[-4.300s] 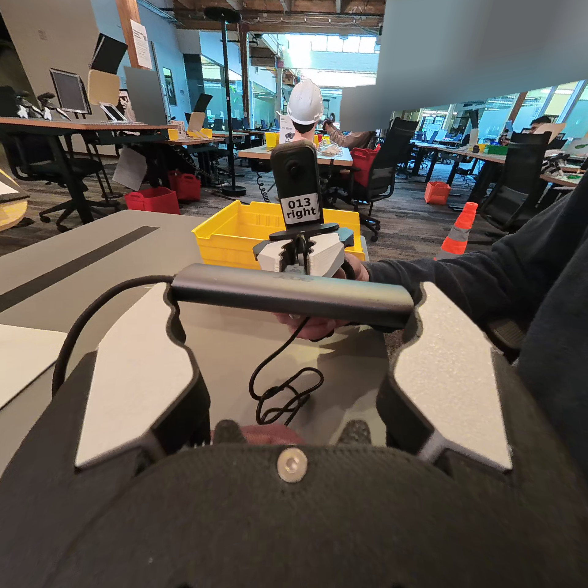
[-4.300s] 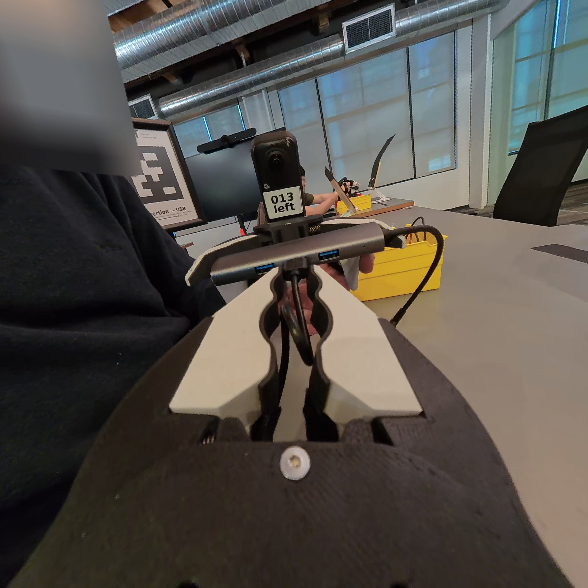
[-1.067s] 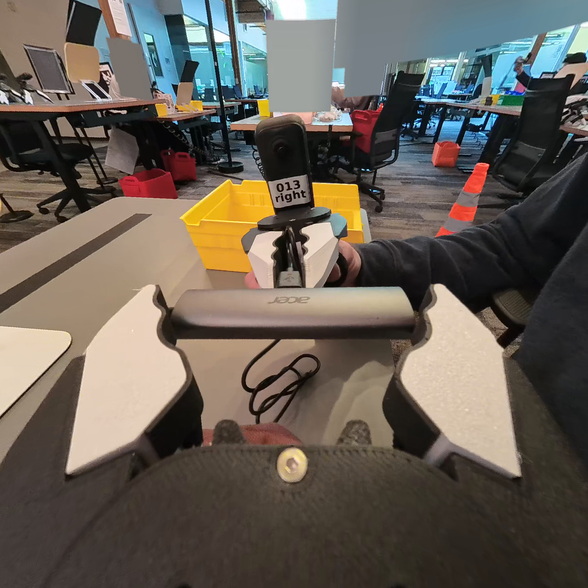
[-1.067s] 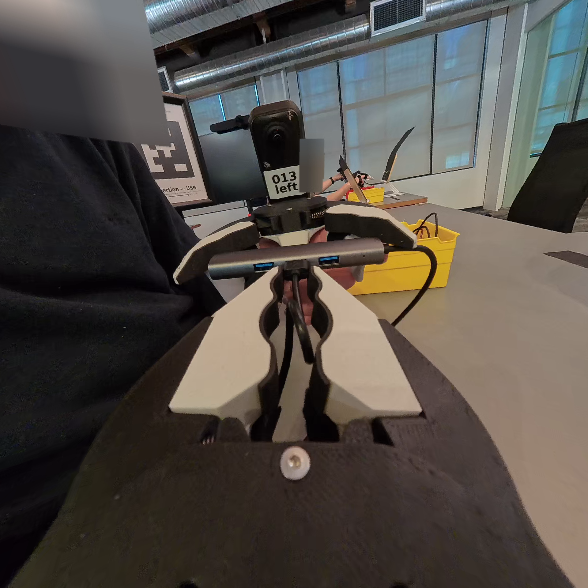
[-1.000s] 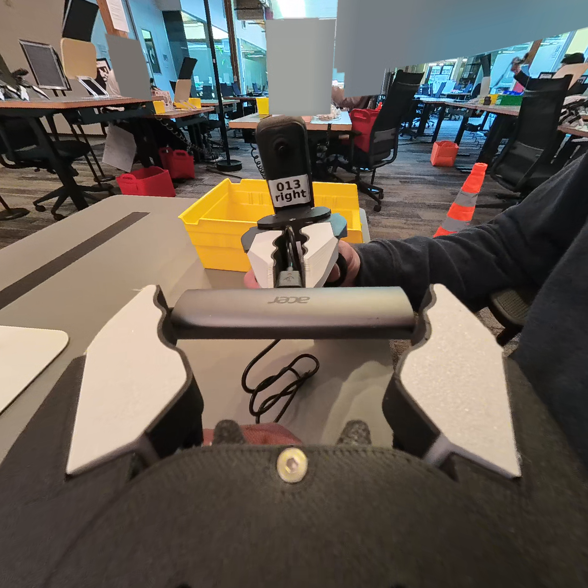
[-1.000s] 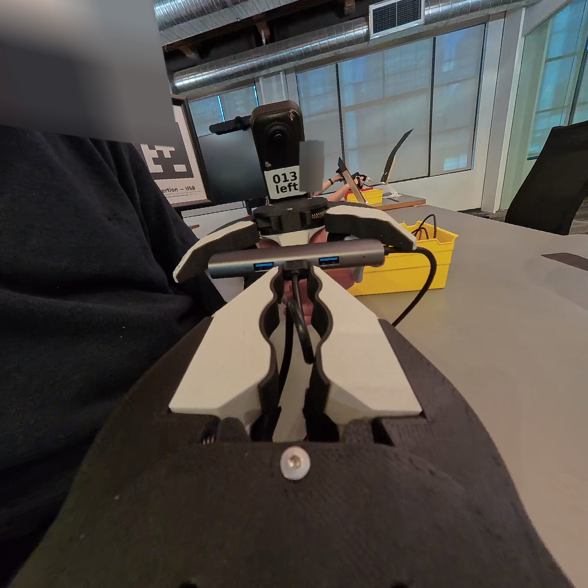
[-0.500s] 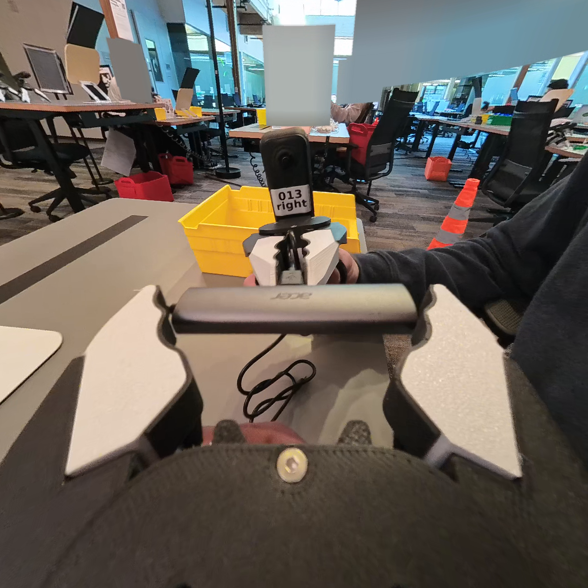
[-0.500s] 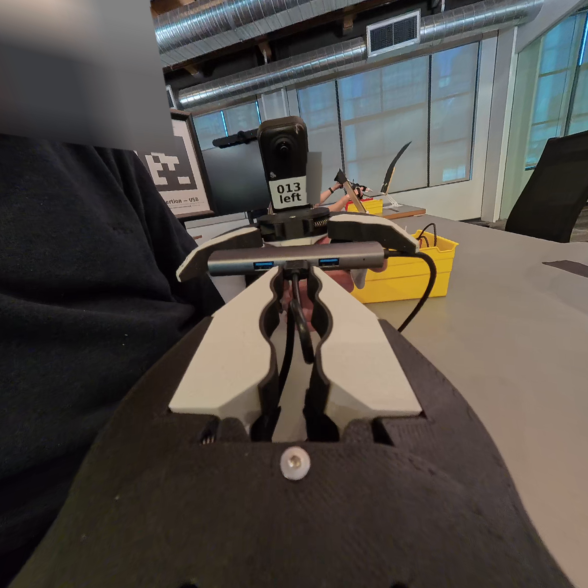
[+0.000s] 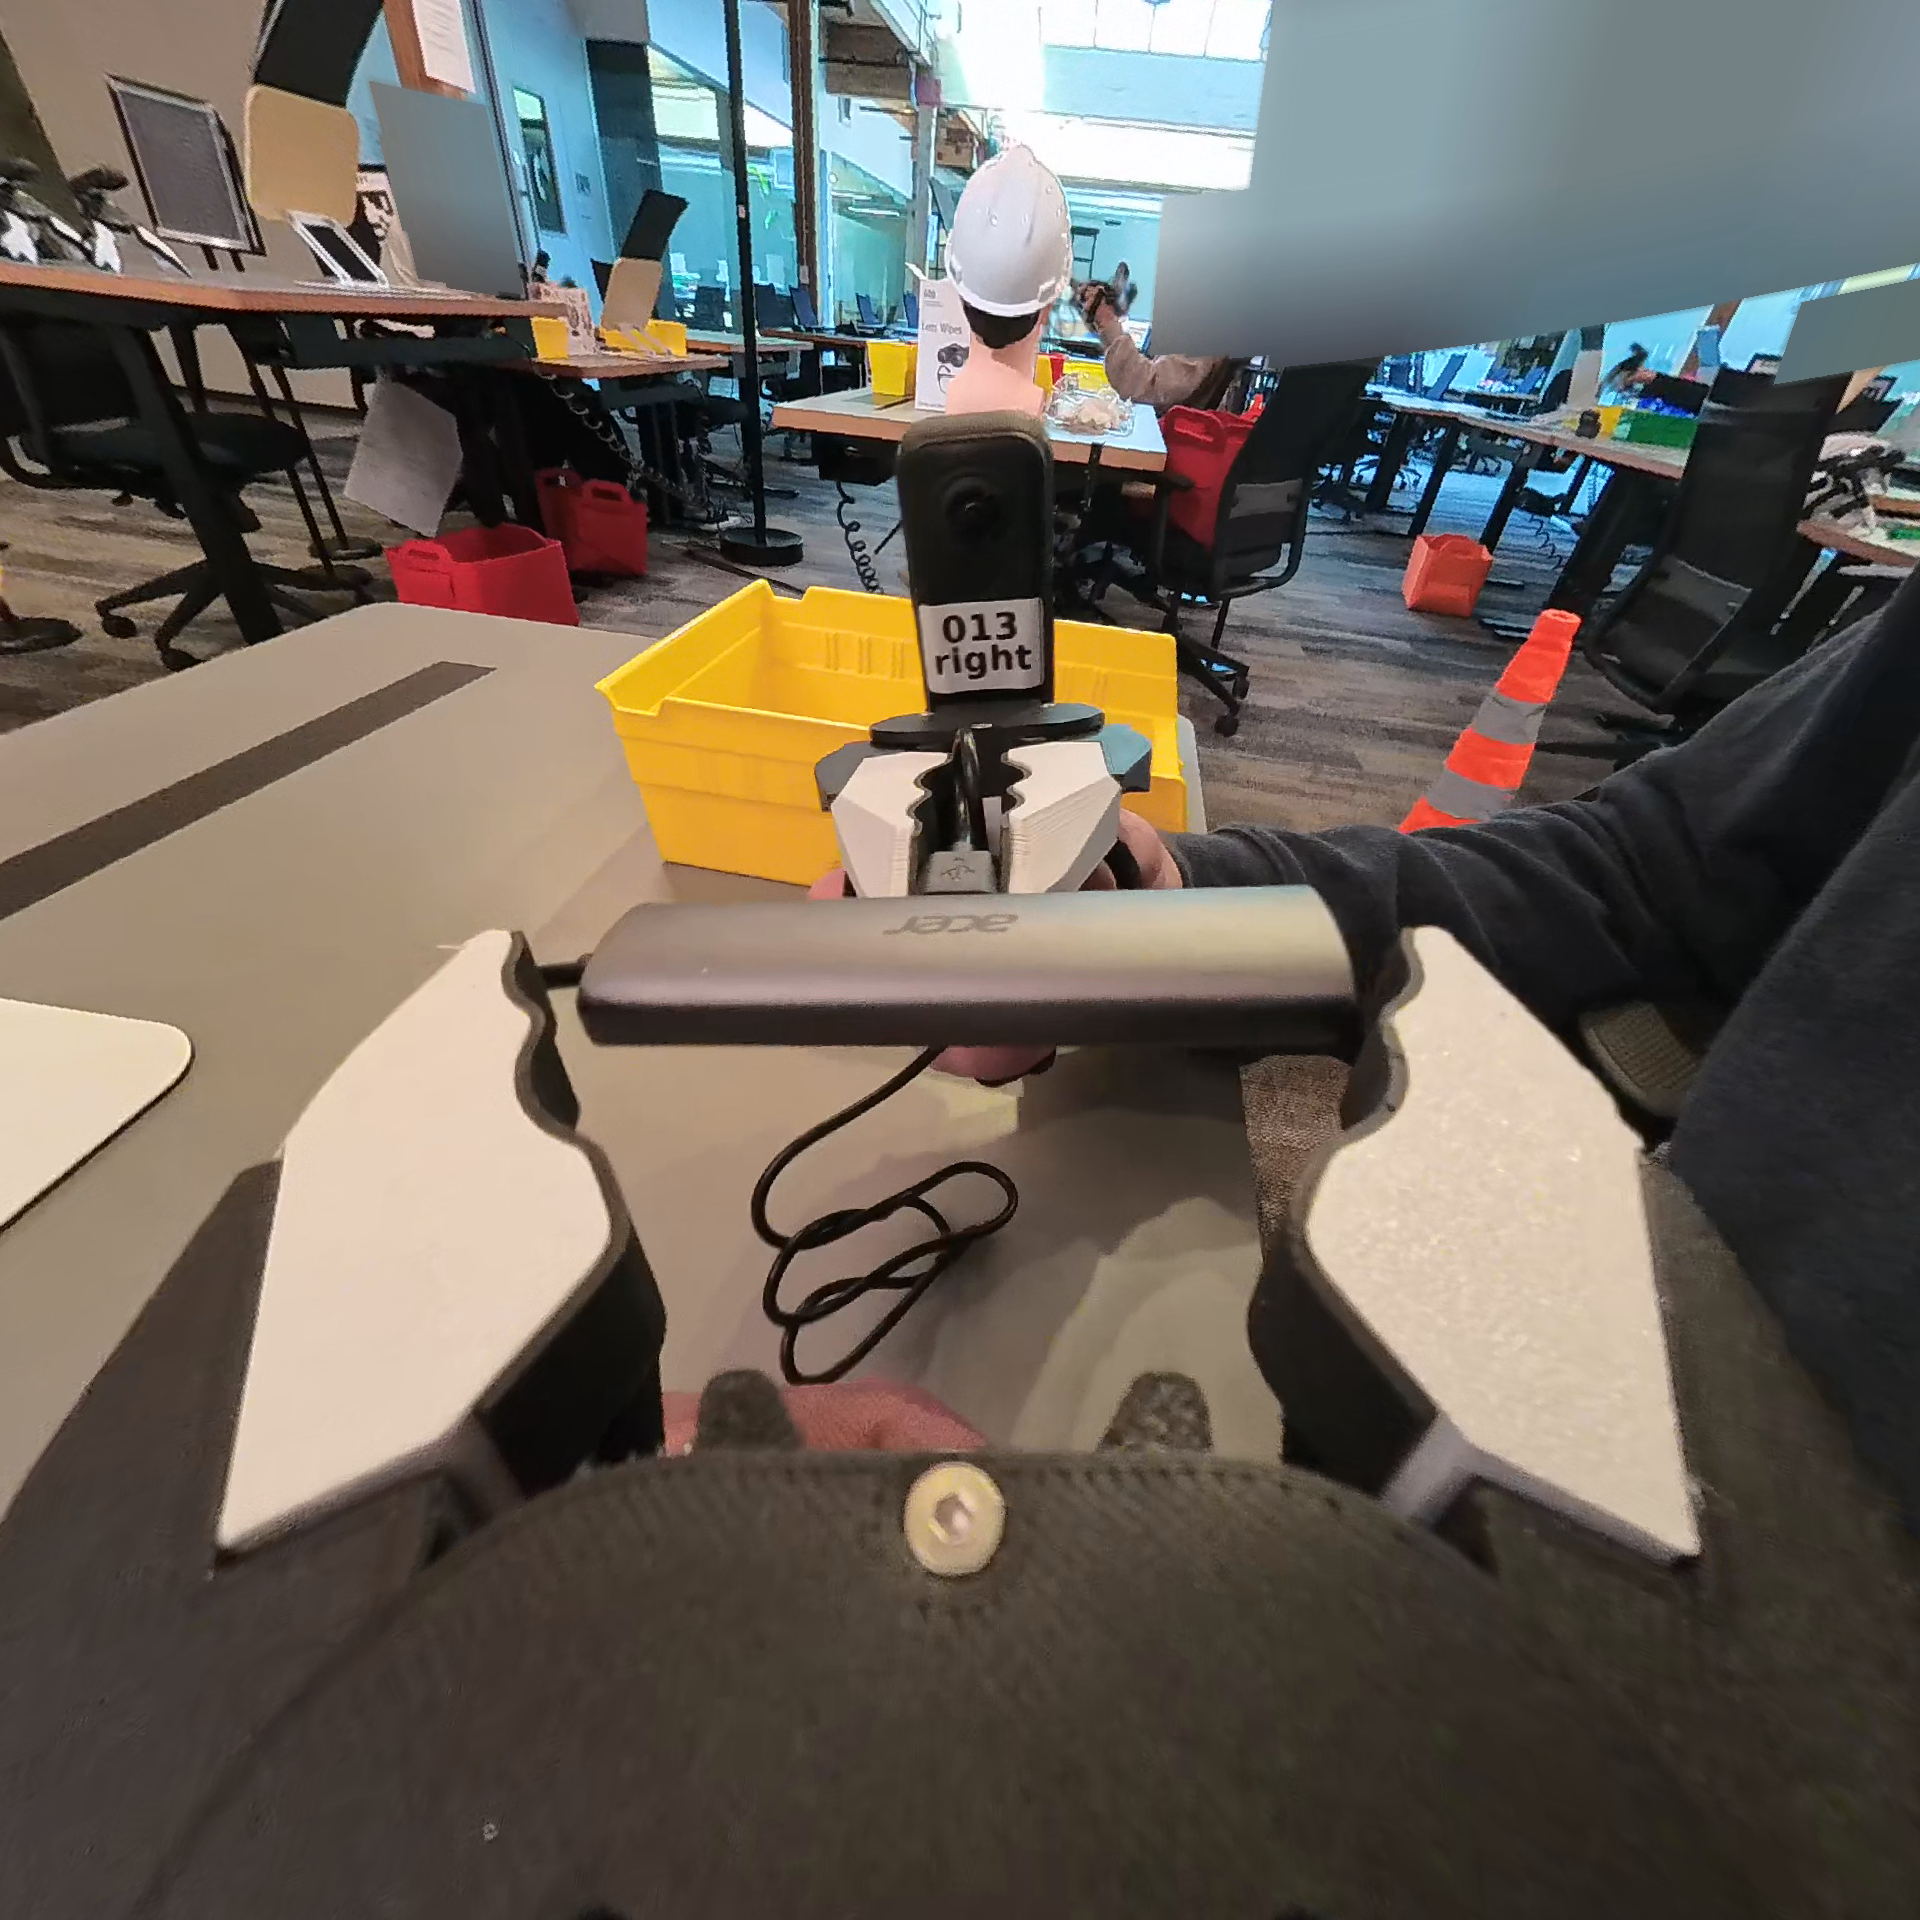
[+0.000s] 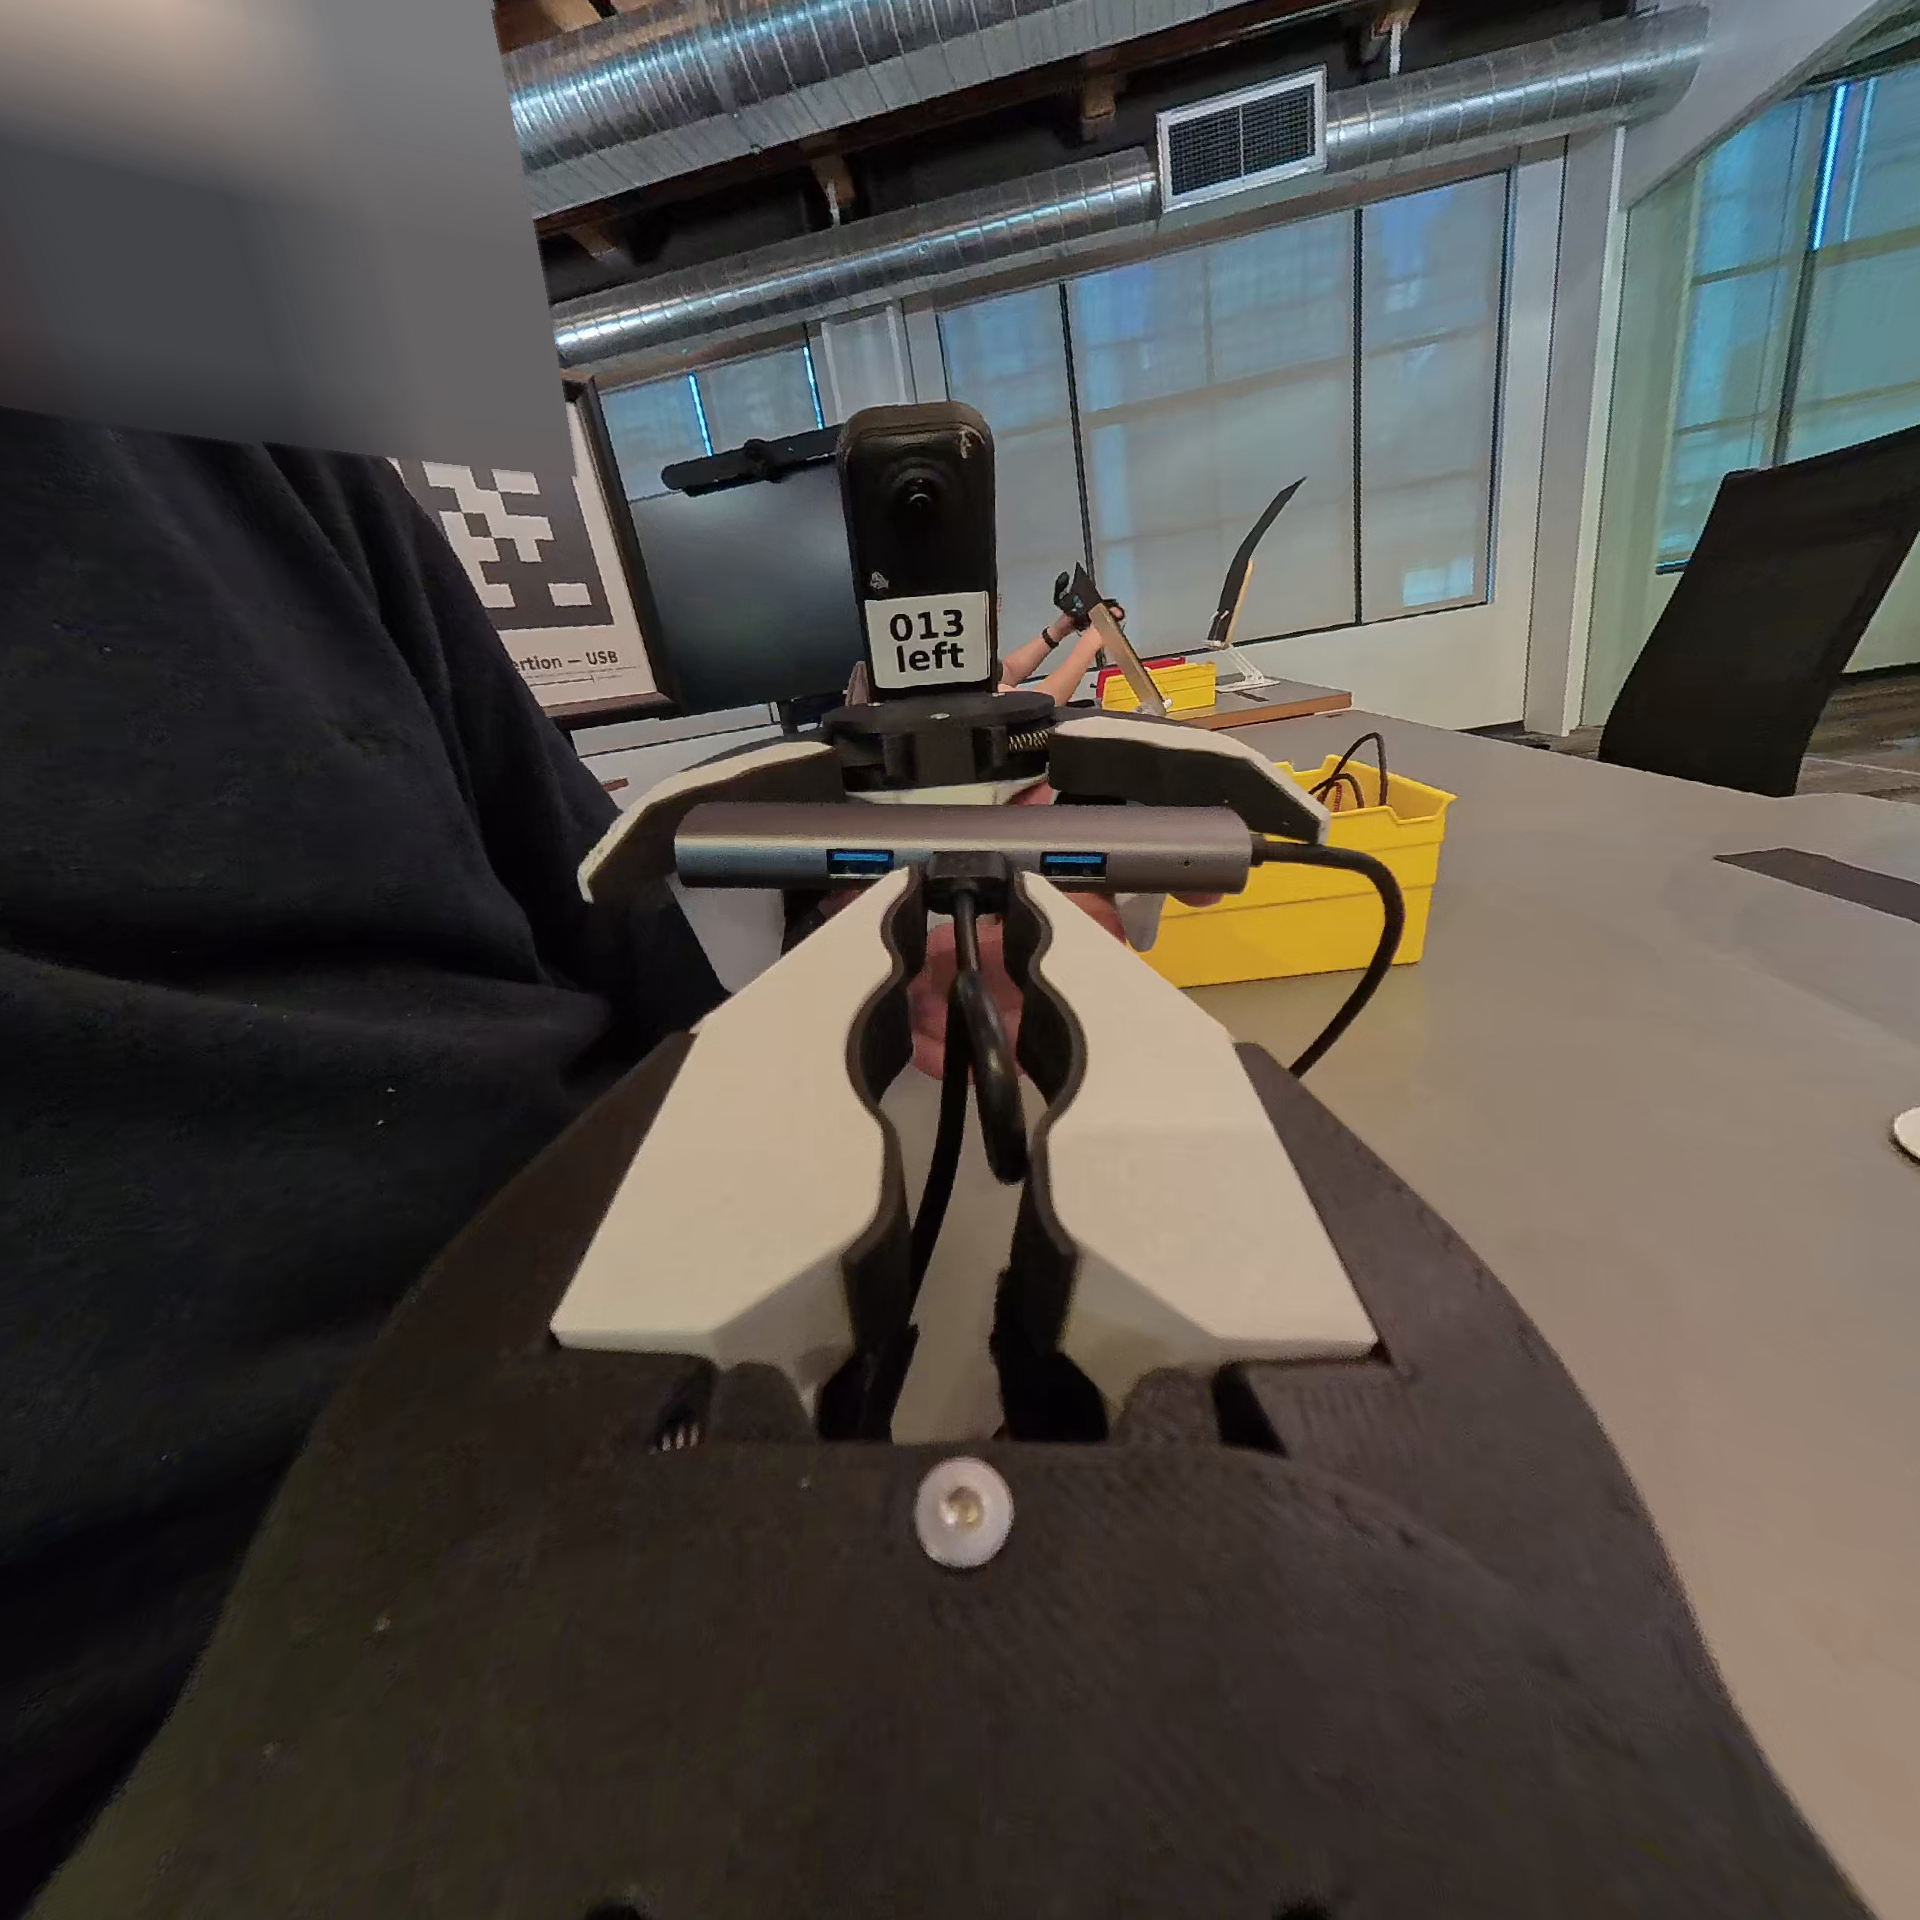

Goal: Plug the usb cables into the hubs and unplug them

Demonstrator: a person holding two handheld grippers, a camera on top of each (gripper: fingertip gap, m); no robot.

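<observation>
Hub [image 9: 966, 971], a light, stiff grey bar held endwise above the tabletop [image 9: 260, 831] by the left hand-held gripper [image 9: 961, 997], meets the plug [image 10: 966, 868] pinched by the nearly shut right hand-held gripper [image 10: 966, 904], whose limp cable [image 9: 883, 1247] offers poor purchase, so grip its rigid plug.
</observation>
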